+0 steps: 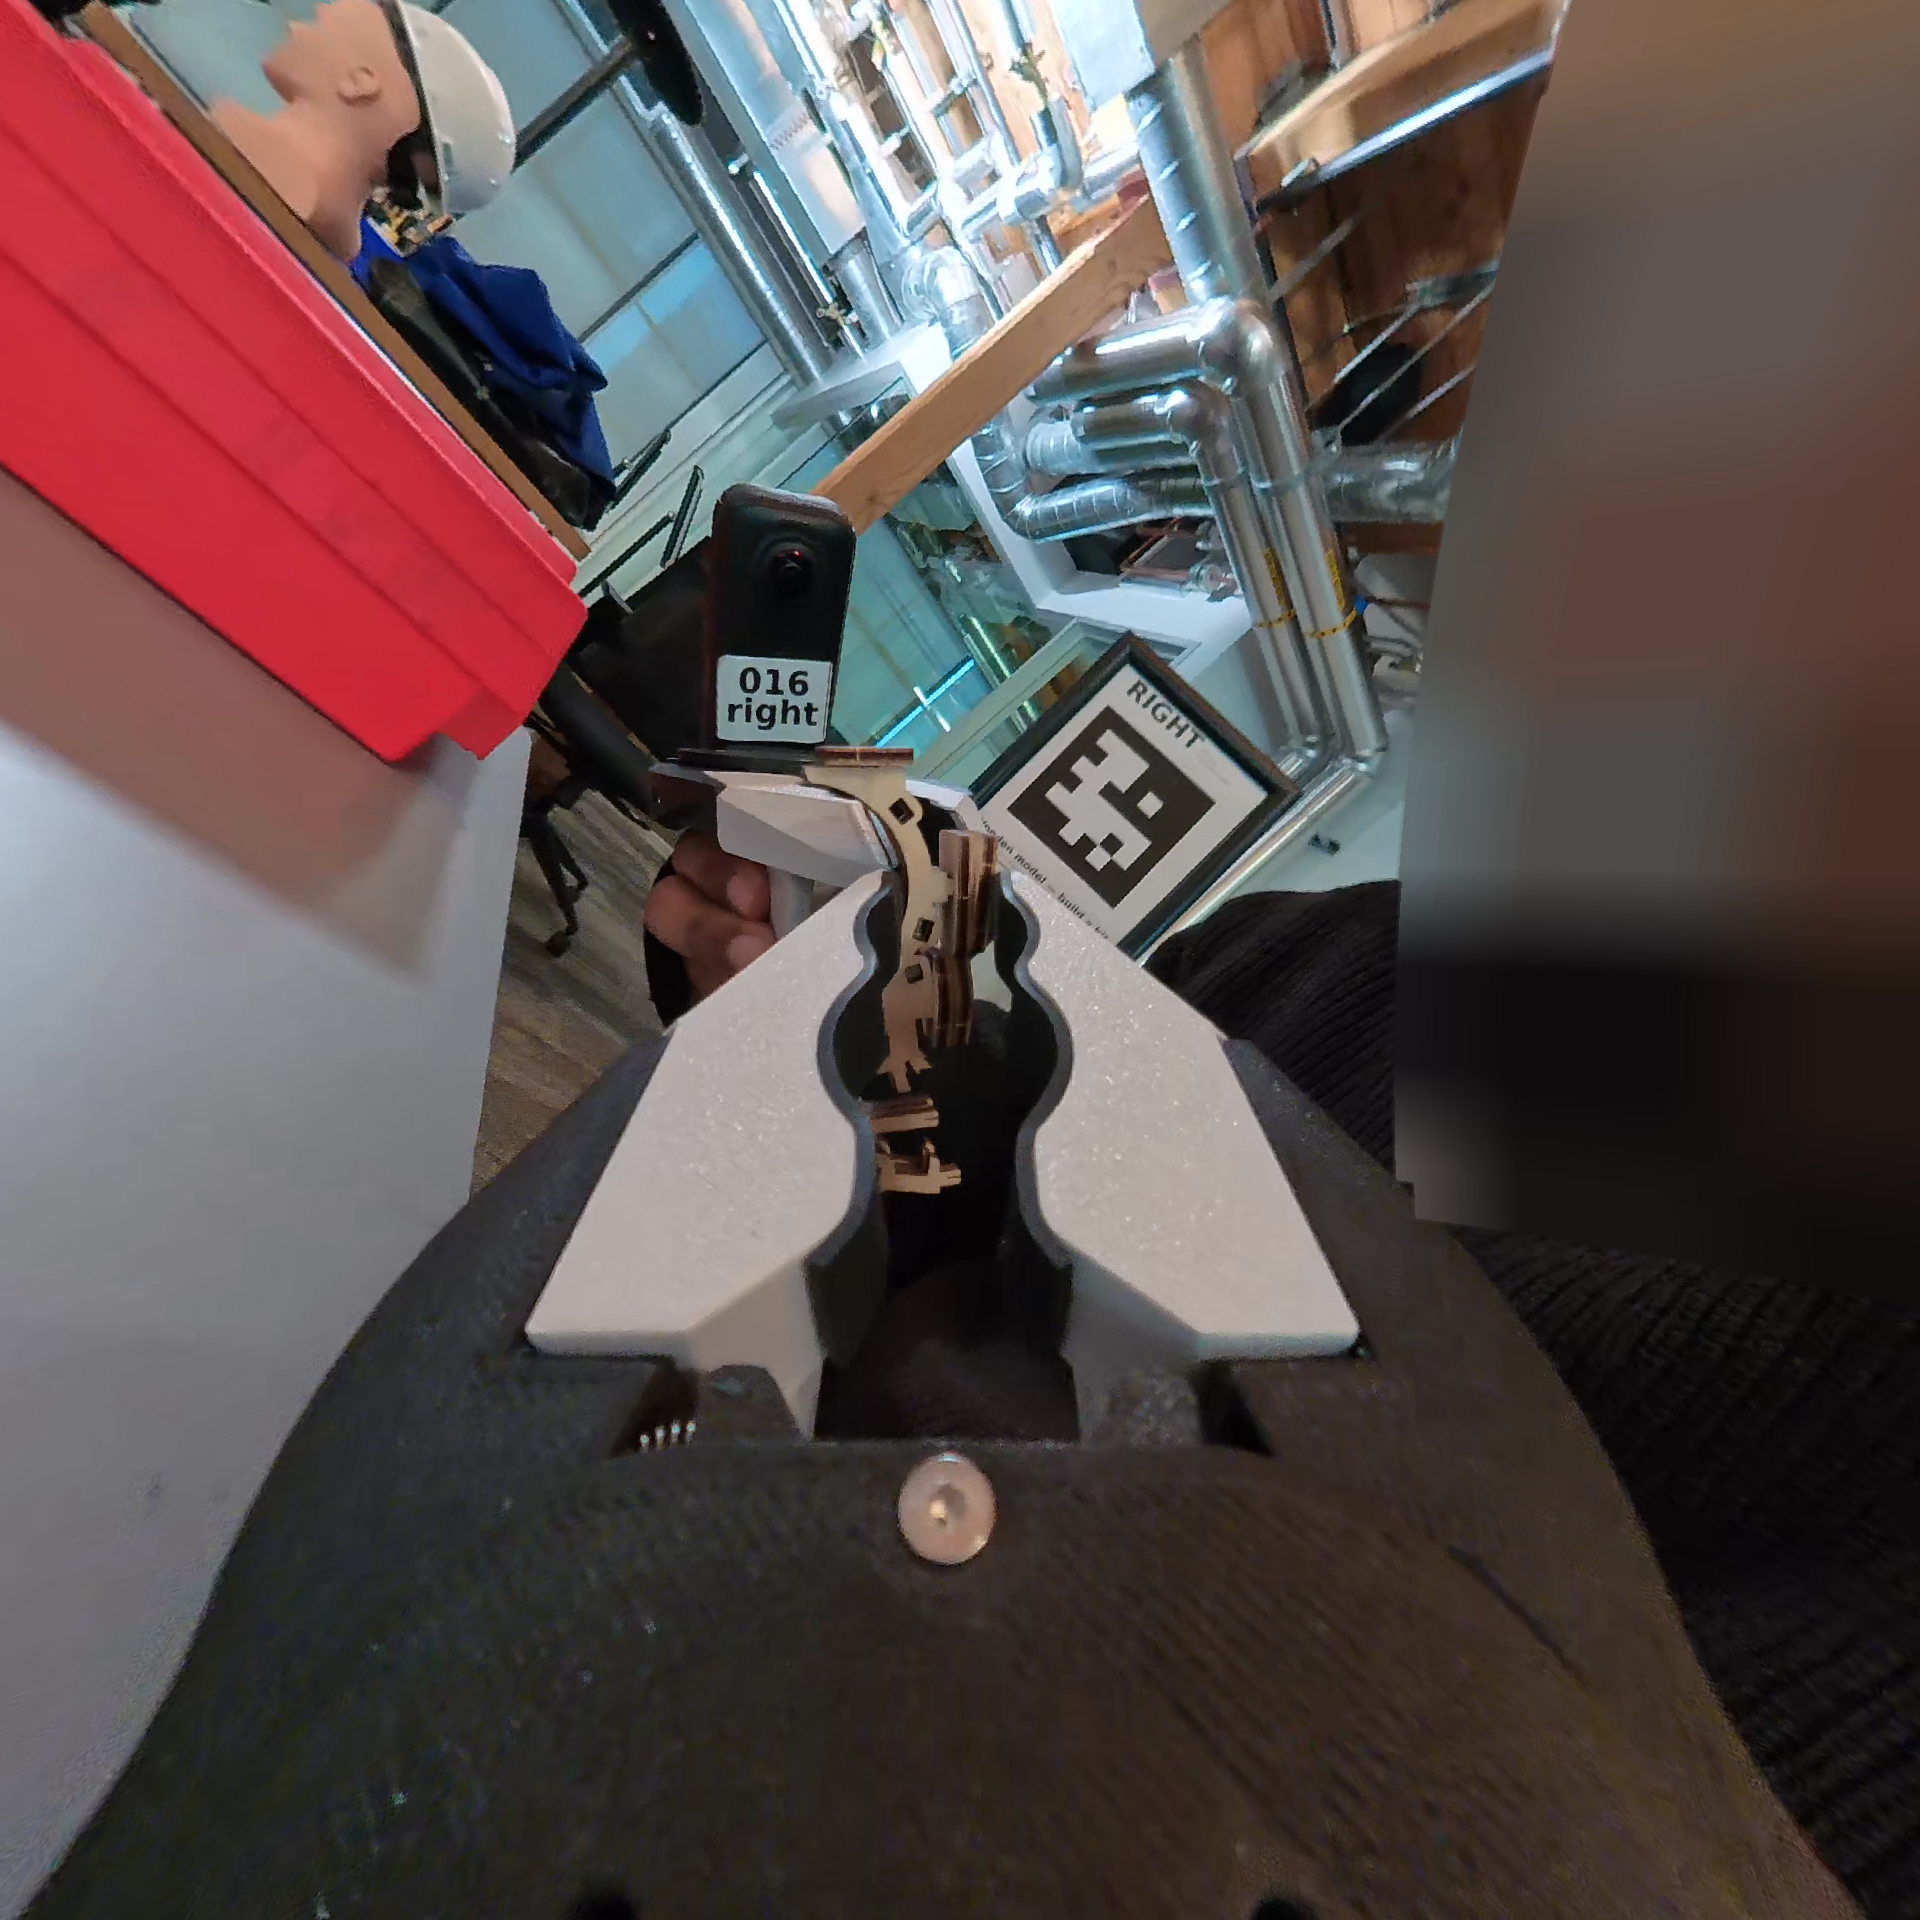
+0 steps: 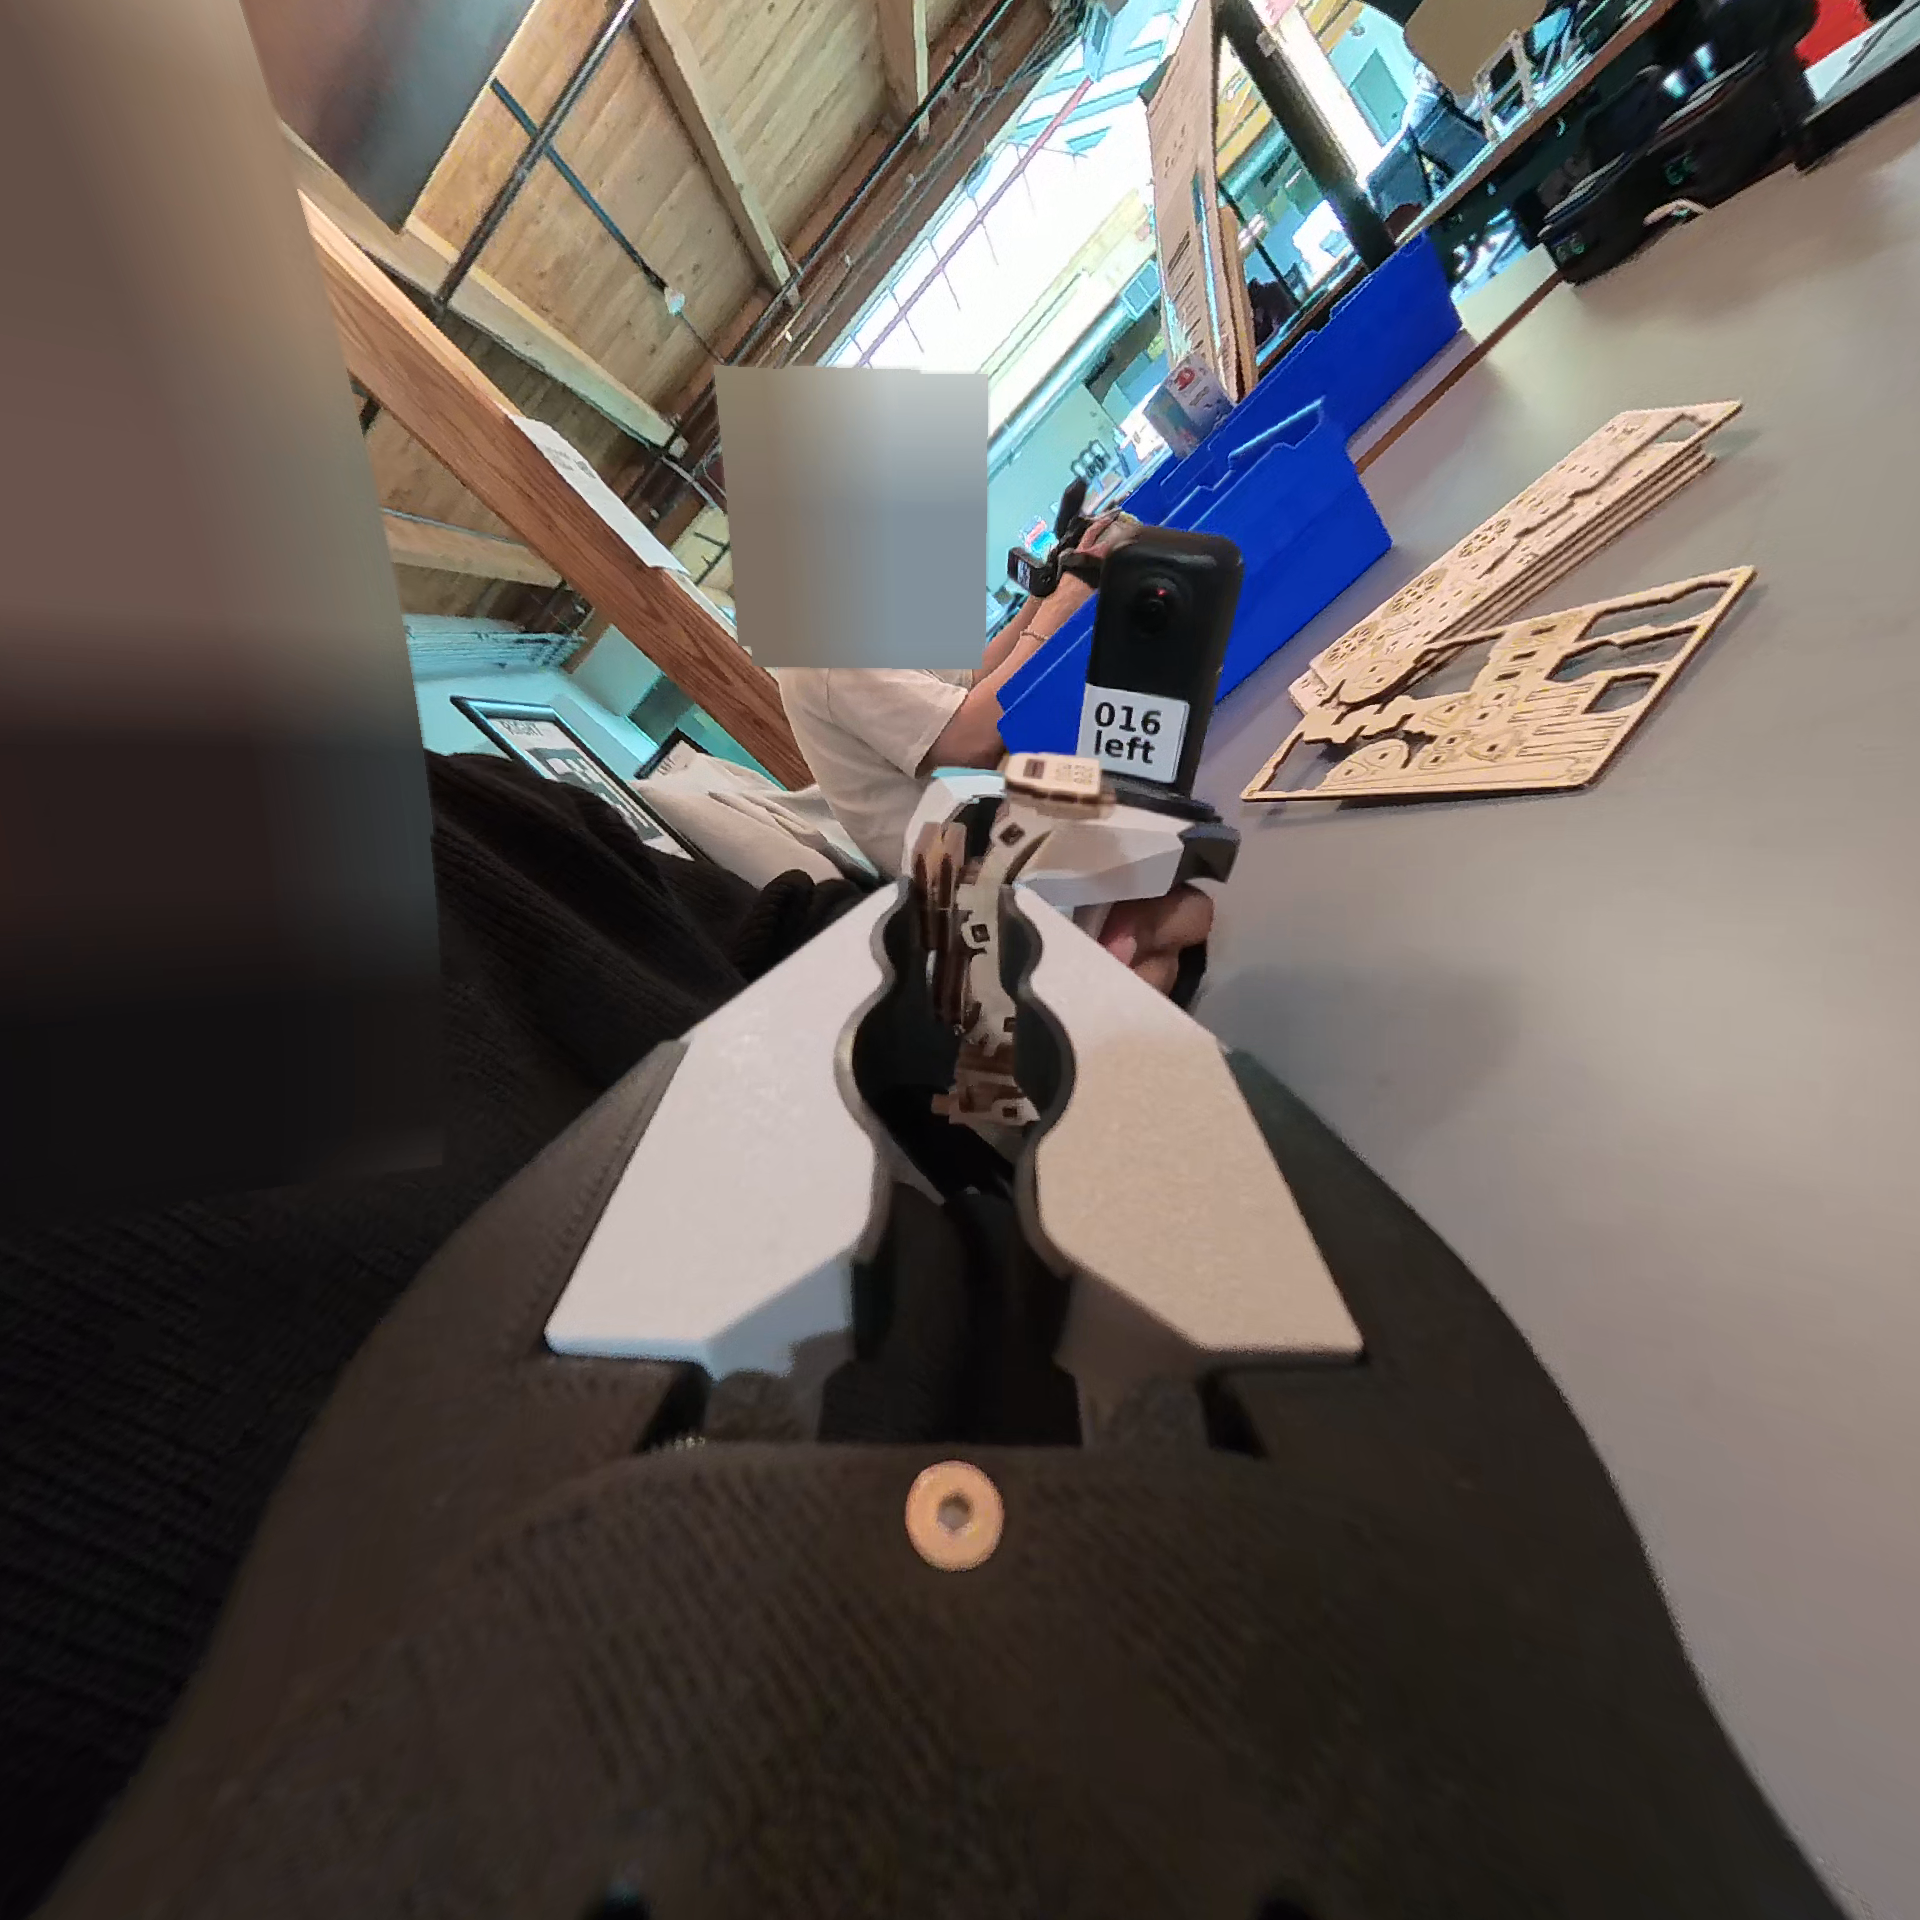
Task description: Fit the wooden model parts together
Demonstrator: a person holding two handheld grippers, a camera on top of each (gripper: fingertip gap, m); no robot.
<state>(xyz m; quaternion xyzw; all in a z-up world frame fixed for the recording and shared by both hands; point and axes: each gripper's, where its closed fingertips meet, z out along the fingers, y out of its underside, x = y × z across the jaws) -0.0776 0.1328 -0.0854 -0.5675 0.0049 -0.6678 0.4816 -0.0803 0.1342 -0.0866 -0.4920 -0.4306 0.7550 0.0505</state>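
The wooden model assembly [image 1: 920, 966] hangs in the air between my two grippers, raised clear of the bench [image 2: 1558, 1143]: a curved, notched strip with a stack of small slotted pieces riding on it. In the left wrist view the left gripper [image 1: 940, 914] has its jaws closed nearly together, pinching the near end of the strip, while the right gripper [image 1: 821, 821] comes in from the far side and nips the top end. In the right wrist view the picture is mirrored: the right gripper [image 2: 956, 914] has its jaws pressed onto the wooden model assembly [image 2: 971, 987], and the left gripper [image 2: 1039, 831] grips it from beyond, a small flat wooden piece [image 2: 1055, 777] showing at its tip.

I judge the step in hand to be seating a tab into a slot along the strip. To do it well I would keep both grips firm but not crushing, since thin plywood snaps across the grain, and push straight along the slot rather than twisting. I would also hold the two grippers square to each other so the tab does not jam.

Further out, the punched plywood sheets [image 2: 1507, 675] lie on the bench beside a blue bin [image 2: 1299, 540]; a red bin [image 1: 260, 436] sits off to the left.
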